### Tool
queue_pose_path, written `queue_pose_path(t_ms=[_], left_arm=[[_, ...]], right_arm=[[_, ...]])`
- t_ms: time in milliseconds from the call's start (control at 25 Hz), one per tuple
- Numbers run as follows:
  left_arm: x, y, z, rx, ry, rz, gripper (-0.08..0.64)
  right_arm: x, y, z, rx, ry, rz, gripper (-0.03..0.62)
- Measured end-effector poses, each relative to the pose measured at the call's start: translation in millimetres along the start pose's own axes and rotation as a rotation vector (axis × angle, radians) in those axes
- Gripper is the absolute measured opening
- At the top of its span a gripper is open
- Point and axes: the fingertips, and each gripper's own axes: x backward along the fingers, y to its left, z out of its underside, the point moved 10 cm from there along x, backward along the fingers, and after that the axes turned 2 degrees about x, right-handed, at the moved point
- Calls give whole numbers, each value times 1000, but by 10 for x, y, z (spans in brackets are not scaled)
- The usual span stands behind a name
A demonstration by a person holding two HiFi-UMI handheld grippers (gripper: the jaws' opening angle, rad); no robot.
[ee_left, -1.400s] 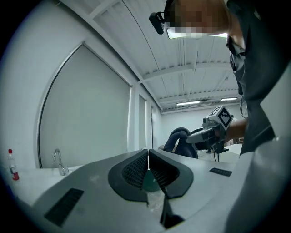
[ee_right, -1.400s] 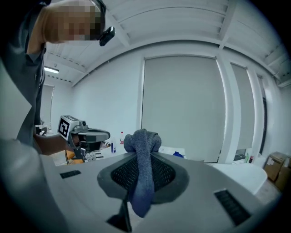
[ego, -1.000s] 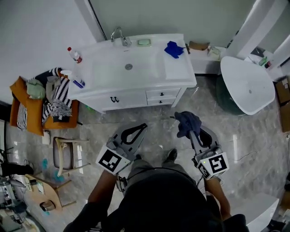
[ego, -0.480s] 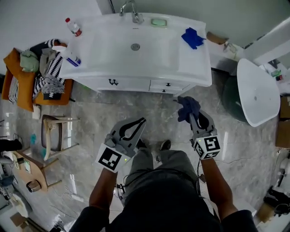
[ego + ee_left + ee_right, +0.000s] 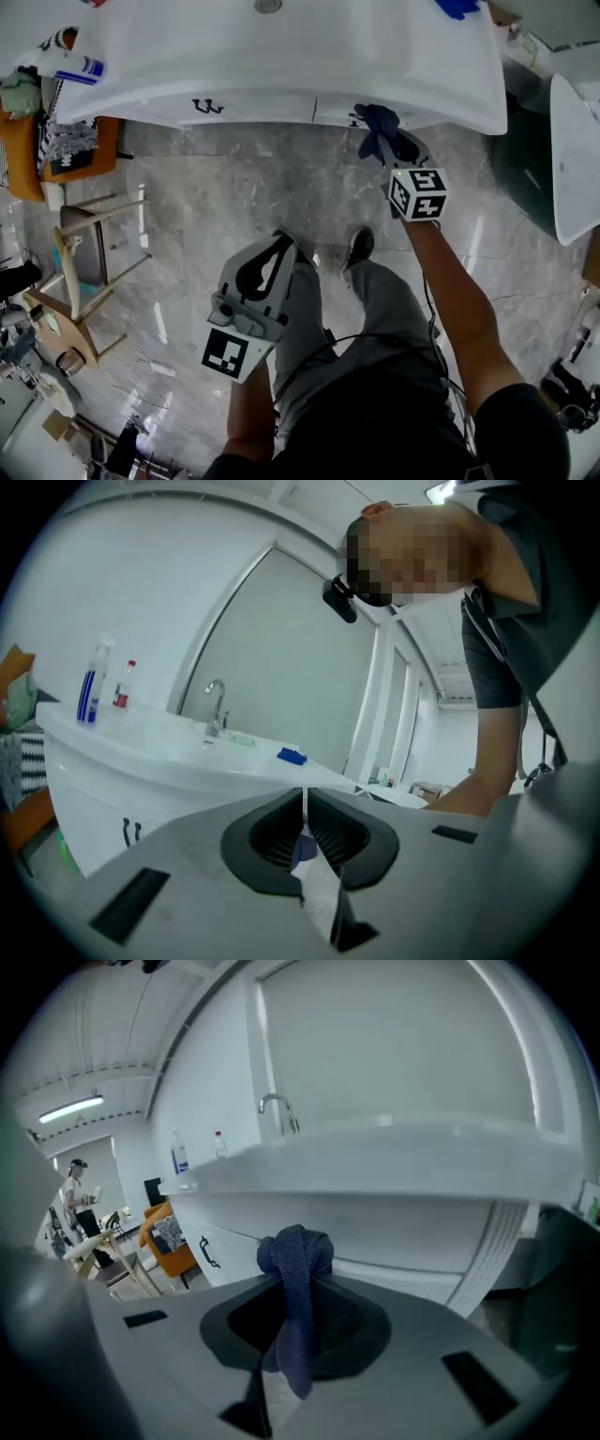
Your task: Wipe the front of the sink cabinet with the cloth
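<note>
The white sink cabinet (image 5: 253, 108) fills the top of the head view, its drawer fronts facing me. My right gripper (image 5: 382, 136) is shut on a dark blue cloth (image 5: 374, 119), and the bunched cloth is at the drawer front under the counter's lip, touching or nearly so. In the right gripper view the cloth (image 5: 295, 1260) bulges out of the jaws in front of the cabinet front (image 5: 394, 1232). My left gripper (image 5: 281, 248) hangs low over the floor by the person's legs, shut with nothing in it. Its view looks at the cabinet (image 5: 103, 789) from a distance.
A second blue cloth (image 5: 459, 7) lies on the counter. A spray bottle (image 5: 70, 66) lies at the counter's left end. An orange chair with clothes (image 5: 37, 141) and a wooden stool (image 5: 80, 253) stand left. A white fixture (image 5: 577, 159) stands right.
The person has stepped up to the cabinet. My right gripper has carried the cloth forward to the drawer front. My left gripper has dropped back and lower.
</note>
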Motion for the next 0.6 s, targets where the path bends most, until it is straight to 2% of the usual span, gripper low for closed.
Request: queue_pose_path(t_ms=[120, 200, 280, 360, 440, 600], left_arm=[[-39, 128, 361, 9, 38, 8, 14], [-31, 268, 556, 13, 55, -1, 14], [-14, 377, 691, 31, 61, -22, 14], [-7, 427, 742, 43, 64, -33, 14], [-13, 446, 736, 47, 66, -31, 14], [-36, 487, 665, 46, 60, -4, 14]], right_arm=[[-680, 69, 206, -59, 33, -7, 58], [-1084, 227, 242, -105, 30, -53, 58], [-1332, 346, 280, -210, 20, -104, 61], [-1350, 308, 318, -318, 8, -115, 61], [-1167, 92, 355, -367, -5, -61, 61], [-577, -713, 491, -388, 3, 171, 61]])
